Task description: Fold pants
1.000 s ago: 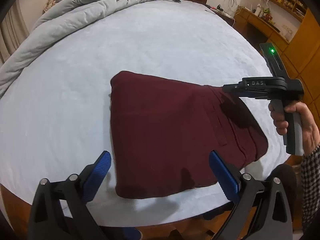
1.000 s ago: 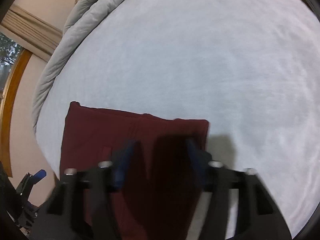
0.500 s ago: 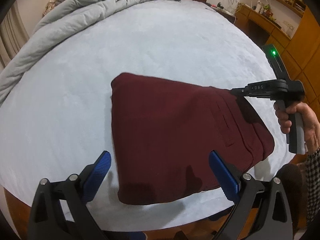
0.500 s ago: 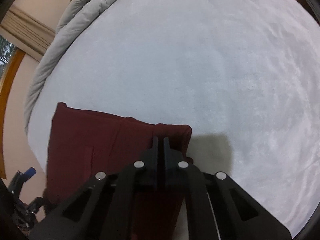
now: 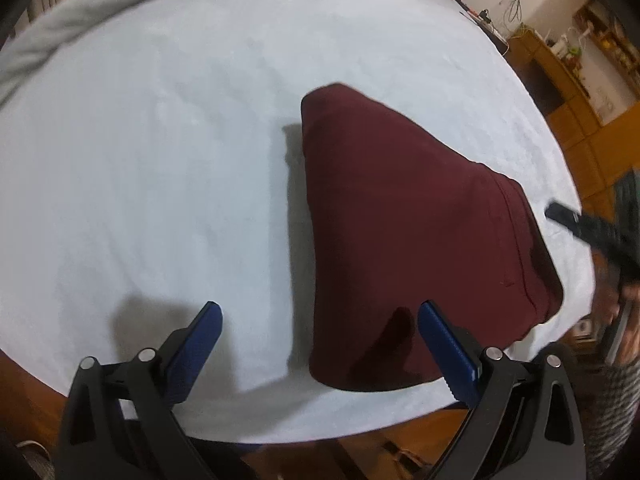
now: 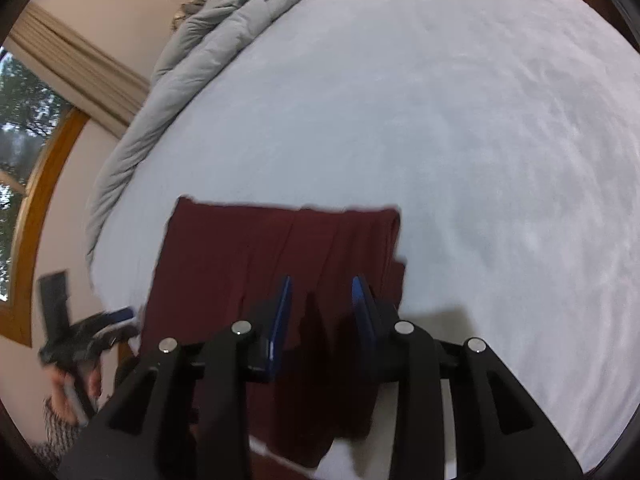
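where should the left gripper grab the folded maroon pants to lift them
Probably the near left corner of the maroon pants, approached from the bed's near edge. The open left gripper is already nearby, and the stacked layers there form a thick, clean edge lying flat on the bed sheet.

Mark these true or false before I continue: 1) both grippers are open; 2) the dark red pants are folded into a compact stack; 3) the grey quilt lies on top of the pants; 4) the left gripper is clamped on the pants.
1) True: the left gripper and right gripper both show spread blue pads.
2) True: the dark red folded pants lie as a flat stack on the pale blue bedsheet.
3) False: the crumpled grey quilt is at the bed's far edge, apart from the pants.
4) False: it is open, holding nothing.
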A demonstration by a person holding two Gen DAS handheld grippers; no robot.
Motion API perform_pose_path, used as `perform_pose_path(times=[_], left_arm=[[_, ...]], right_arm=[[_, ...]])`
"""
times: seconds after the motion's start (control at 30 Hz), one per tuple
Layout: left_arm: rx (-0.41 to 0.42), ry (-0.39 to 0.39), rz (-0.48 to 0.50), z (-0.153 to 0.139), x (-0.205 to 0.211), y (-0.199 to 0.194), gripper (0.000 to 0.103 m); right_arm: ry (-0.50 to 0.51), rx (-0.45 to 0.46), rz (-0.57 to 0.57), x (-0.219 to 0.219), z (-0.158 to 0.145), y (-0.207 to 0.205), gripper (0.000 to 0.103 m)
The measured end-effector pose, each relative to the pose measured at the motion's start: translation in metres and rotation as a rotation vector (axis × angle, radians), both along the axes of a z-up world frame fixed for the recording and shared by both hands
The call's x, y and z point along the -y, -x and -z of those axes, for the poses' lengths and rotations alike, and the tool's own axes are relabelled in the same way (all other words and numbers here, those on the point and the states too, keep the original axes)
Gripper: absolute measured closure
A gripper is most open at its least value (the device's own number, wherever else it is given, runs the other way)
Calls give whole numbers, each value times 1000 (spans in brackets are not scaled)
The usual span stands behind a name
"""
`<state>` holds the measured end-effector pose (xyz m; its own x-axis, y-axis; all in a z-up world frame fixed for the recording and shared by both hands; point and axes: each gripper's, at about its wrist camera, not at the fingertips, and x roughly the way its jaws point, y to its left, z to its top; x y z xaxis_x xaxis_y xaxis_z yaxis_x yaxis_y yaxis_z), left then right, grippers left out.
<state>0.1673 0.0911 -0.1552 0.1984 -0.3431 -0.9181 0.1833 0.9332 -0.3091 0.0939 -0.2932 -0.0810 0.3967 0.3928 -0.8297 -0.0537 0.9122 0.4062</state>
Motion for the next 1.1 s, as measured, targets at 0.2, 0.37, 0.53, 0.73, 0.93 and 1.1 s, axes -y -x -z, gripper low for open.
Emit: perform_pose_path(times=[0.2, 0.37, 0.53, 0.73, 0.93, 1.1], left_arm=[[-96, 120, -34, 24, -8, 1, 4], [-187, 232, -100, 38, -18, 2, 4], [-312, 354, -152, 62, -15, 17, 7], [-298, 442, -186, 68, -15, 29, 44], [-270, 378, -200, 73, -9, 39, 61], [-241, 345, -171, 65, -5, 39, 62]], right_arm=[[-42, -14, 22, 4, 5, 51, 64], [-97, -38, 49, 3, 18, 75, 63], [-138, -61, 65, -1, 30, 77, 61], [-113, -51, 49, -10, 30, 78, 60], [-122, -60, 45, -12, 36, 76, 57], [-94, -51, 34, -15, 32, 74, 56]])
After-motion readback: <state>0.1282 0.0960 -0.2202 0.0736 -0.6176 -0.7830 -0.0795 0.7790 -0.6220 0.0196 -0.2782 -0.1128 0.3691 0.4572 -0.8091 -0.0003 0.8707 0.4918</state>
